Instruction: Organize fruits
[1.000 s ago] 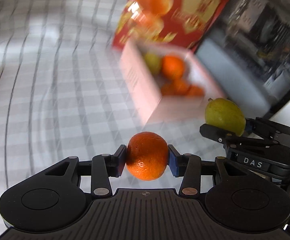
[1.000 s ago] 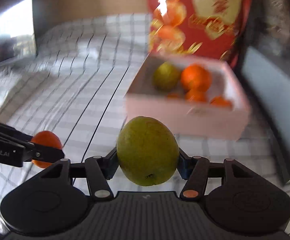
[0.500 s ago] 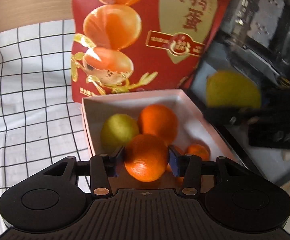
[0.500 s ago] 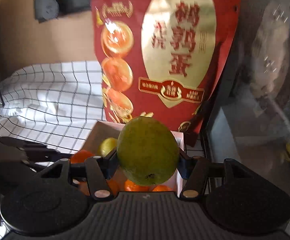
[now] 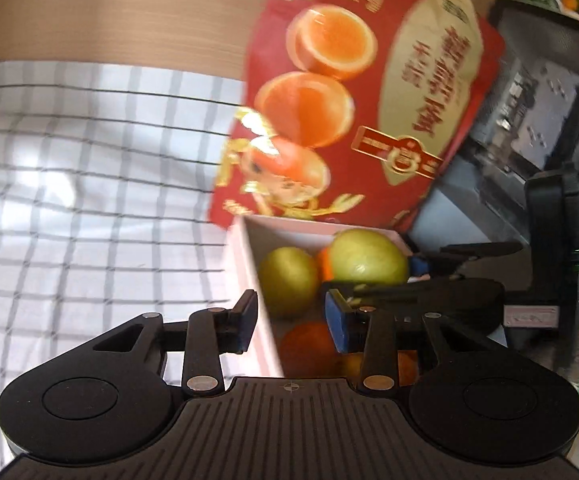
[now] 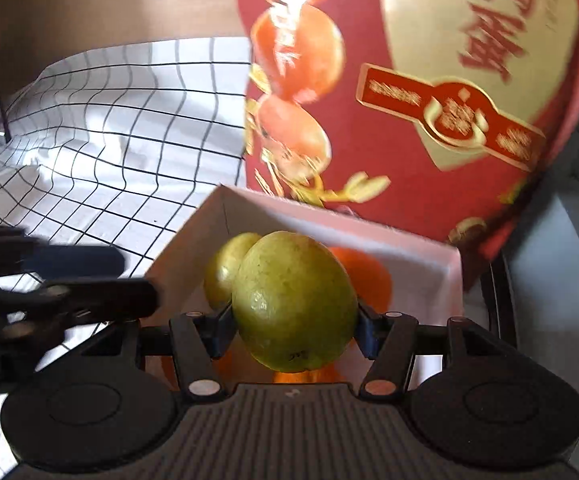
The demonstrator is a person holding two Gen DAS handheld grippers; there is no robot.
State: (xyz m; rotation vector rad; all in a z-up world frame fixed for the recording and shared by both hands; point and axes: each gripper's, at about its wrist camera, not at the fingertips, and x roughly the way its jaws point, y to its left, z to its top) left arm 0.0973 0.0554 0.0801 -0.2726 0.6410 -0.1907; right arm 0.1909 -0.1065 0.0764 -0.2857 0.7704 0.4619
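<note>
Right claw: clenched on the green fruit.
Box: seen right under and ahead of the fruit.
Left claw: empty, jaws closing, beside the box.

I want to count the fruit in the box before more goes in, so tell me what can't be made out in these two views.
- Box floor, left wrist view: the left gripper, empty with jaws closing, and the right gripper cover the near part, so the oranges can't be counted.
- Box, right wrist view: the green fruit held in the right gripper hides most of the inside.
- Red lid print: motion-blurred, cut off at the top.
</note>
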